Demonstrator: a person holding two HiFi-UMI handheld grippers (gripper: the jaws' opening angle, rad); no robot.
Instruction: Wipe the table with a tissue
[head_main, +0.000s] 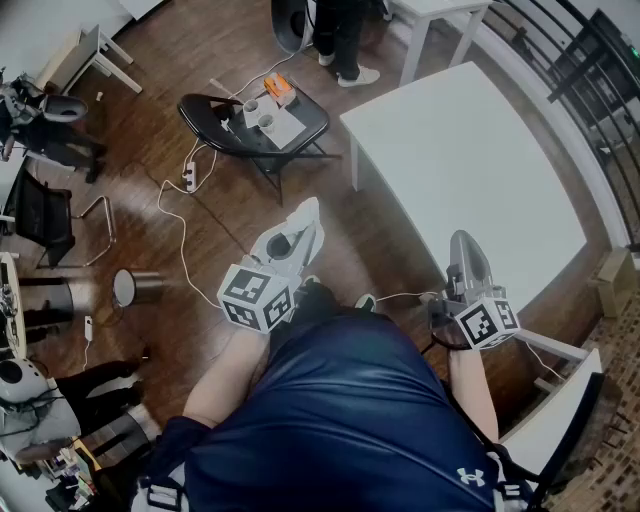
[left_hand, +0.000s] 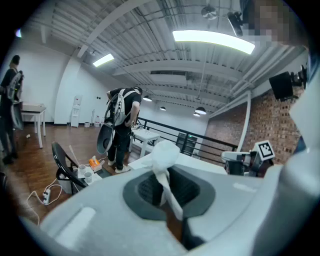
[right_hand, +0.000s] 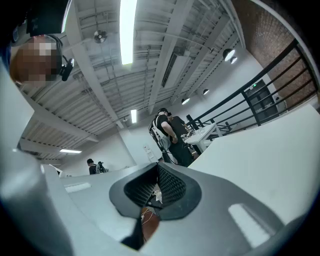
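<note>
A white tissue (left_hand: 164, 156) sticks up from between the jaws of my left gripper (left_hand: 162, 186), which is shut on it. In the head view the left gripper (head_main: 303, 216) is held over the wooden floor, left of the white table (head_main: 470, 170), with the tissue (head_main: 306, 210) at its tip. My right gripper (head_main: 464, 241) hangs near the table's front edge, off the surface. In the right gripper view its jaws (right_hand: 157, 184) are shut with nothing held, and the white table (right_hand: 265, 165) fills the right side.
A black folding chair (head_main: 300, 135) with cups and a small box (head_main: 279, 88) stands left of the table. White cables and a power strip (head_main: 188, 178) lie on the floor. A person (head_main: 340, 40) stands at the back beside another white table (head_main: 440, 12). A railing (head_main: 590, 60) runs at the right.
</note>
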